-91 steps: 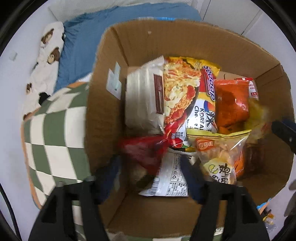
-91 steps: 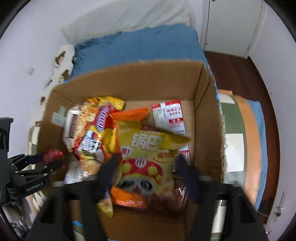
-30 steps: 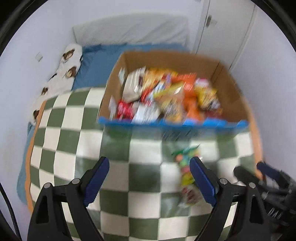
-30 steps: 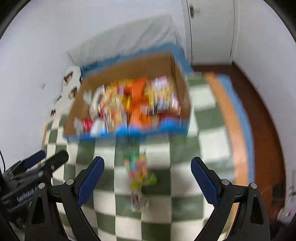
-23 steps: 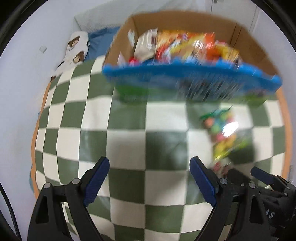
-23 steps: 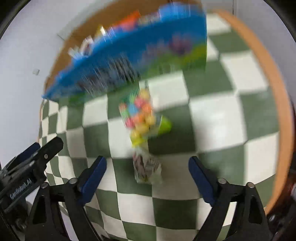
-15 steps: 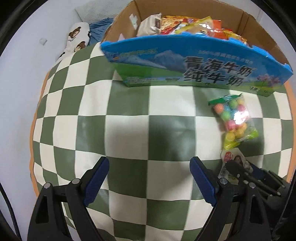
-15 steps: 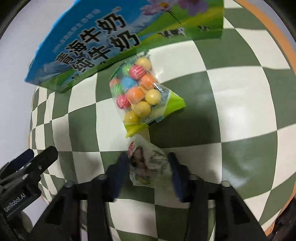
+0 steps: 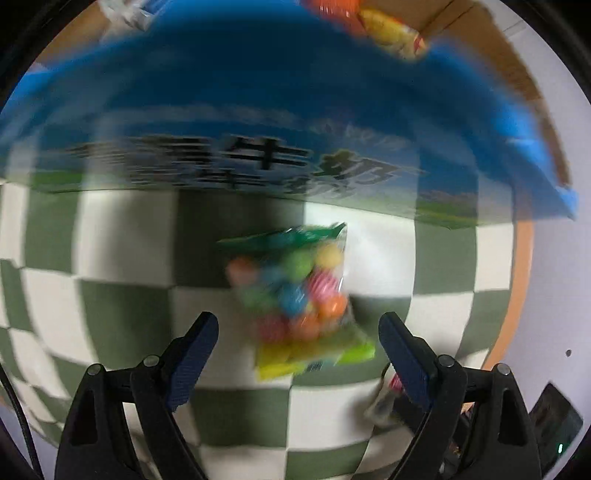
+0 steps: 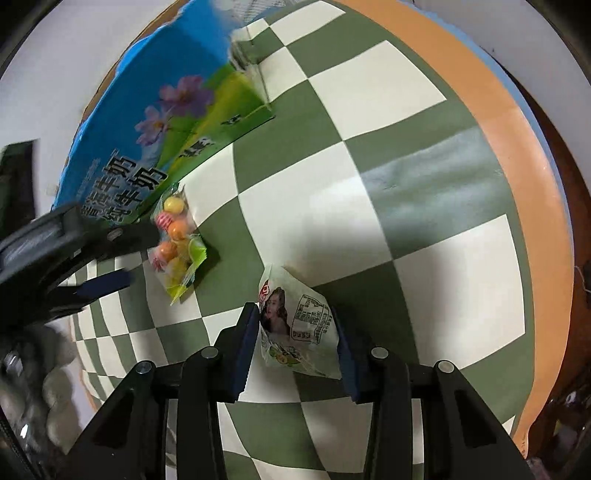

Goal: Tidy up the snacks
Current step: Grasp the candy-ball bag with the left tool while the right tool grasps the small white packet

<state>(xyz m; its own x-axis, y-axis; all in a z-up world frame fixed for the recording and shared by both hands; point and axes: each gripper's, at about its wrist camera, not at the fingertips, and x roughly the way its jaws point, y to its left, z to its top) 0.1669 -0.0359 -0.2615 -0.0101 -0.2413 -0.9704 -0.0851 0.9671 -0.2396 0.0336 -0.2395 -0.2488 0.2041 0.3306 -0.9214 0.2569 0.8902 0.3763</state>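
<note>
A clear bag of coloured candy balls [image 9: 299, 299] lies on the green-and-white checked cloth in front of the snack box [image 9: 258, 122]. My left gripper [image 9: 299, 343] is open, its fingers on either side of the bag's lower end. The bag also shows in the right wrist view [image 10: 177, 243], with the left gripper [image 10: 122, 254] at it. My right gripper [image 10: 295, 332] is shut on a small white snack packet [image 10: 295, 328] with a woman's picture, its pads pressed on both sides, resting on the cloth.
The cardboard snack box with a blue and green printed front [image 10: 147, 133] stands at the far side, filled with snack bags [image 9: 388, 26]. The checked cloth [image 10: 388, 206] has an orange border [image 10: 517, 155] at the right edge.
My left gripper has moved right and forward to straddle the candy bag. My right gripper has closed in on the white packet, which has turned a little.
</note>
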